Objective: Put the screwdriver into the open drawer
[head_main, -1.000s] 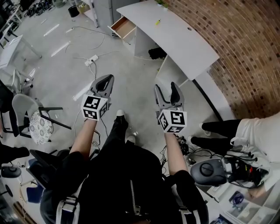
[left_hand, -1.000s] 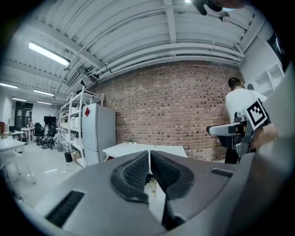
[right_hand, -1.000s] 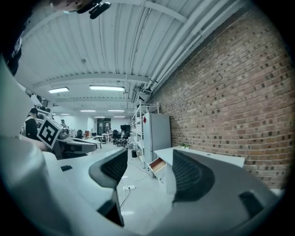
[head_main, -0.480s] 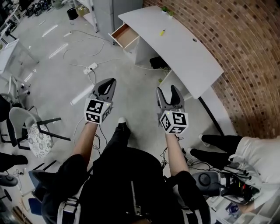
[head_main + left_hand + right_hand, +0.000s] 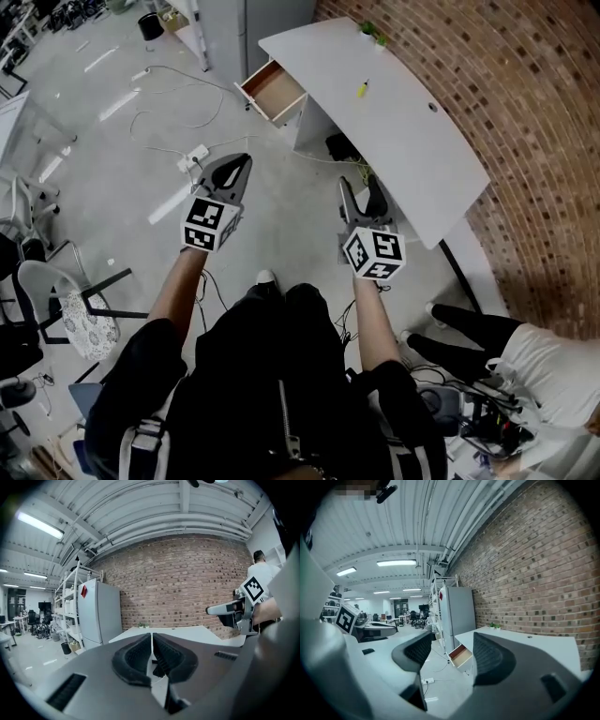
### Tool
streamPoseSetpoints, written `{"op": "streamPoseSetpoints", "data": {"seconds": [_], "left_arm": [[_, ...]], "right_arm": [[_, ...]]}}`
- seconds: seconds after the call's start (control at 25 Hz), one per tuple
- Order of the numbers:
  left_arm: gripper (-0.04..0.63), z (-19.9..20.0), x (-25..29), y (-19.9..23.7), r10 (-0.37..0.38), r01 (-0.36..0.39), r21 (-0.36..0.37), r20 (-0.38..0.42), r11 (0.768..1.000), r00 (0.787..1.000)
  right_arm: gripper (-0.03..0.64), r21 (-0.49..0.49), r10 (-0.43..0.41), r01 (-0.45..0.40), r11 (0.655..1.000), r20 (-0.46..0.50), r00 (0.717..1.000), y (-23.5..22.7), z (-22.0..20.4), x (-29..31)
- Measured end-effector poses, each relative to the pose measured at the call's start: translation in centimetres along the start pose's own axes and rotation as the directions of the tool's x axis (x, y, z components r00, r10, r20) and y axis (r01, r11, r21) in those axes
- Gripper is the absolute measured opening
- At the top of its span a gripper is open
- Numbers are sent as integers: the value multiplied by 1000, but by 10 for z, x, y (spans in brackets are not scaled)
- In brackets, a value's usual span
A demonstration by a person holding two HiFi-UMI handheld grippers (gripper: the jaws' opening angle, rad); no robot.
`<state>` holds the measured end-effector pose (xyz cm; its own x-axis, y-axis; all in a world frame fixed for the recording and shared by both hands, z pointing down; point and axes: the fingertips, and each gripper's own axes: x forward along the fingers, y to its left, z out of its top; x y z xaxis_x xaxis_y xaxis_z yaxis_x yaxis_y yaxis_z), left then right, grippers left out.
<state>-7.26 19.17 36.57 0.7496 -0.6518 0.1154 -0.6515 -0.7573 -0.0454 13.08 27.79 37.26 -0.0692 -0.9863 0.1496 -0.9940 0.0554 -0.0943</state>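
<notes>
On the white surface (image 5: 403, 131) along the brick wall (image 5: 534, 112), the screwdriver (image 5: 361, 90) lies by itself, a small yellow thing well apart from both claws. The open drawer (image 5: 272, 90) juts from the far end of the surface, to the left of the screwdriver in the head view, and shows only its bare brown bottom. A little green plant (image 5: 373, 33) stands at the surface's far corner. A black bin (image 5: 150, 24) stands on the grey floor (image 5: 112, 141) beyond, its contents too small to tell. Nearer, over the floor, the left claw (image 5: 242, 161) has its jaws pressed together with nothing in them, while the right claw (image 5: 359, 187) holds its jaws wide apart around nothing. A white power strip (image 5: 194, 155) lies just past the left claw.
</notes>
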Motion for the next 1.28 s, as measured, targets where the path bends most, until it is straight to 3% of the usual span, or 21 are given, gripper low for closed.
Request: {"op": "streamPoseSetpoints", "data": {"seconds": [0.6, 1.28], "left_arm": [[32, -14, 101, 94, 33, -33, -26, -10, 999, 999], [32, 19, 297, 200, -16, 18, 33, -48, 999, 999]], "right_arm": [[274, 24, -4, 5, 1000, -21, 1000, -35, 1, 140], [267, 67, -94, 97, 993, -46, 994, -147, 35, 340]]}}
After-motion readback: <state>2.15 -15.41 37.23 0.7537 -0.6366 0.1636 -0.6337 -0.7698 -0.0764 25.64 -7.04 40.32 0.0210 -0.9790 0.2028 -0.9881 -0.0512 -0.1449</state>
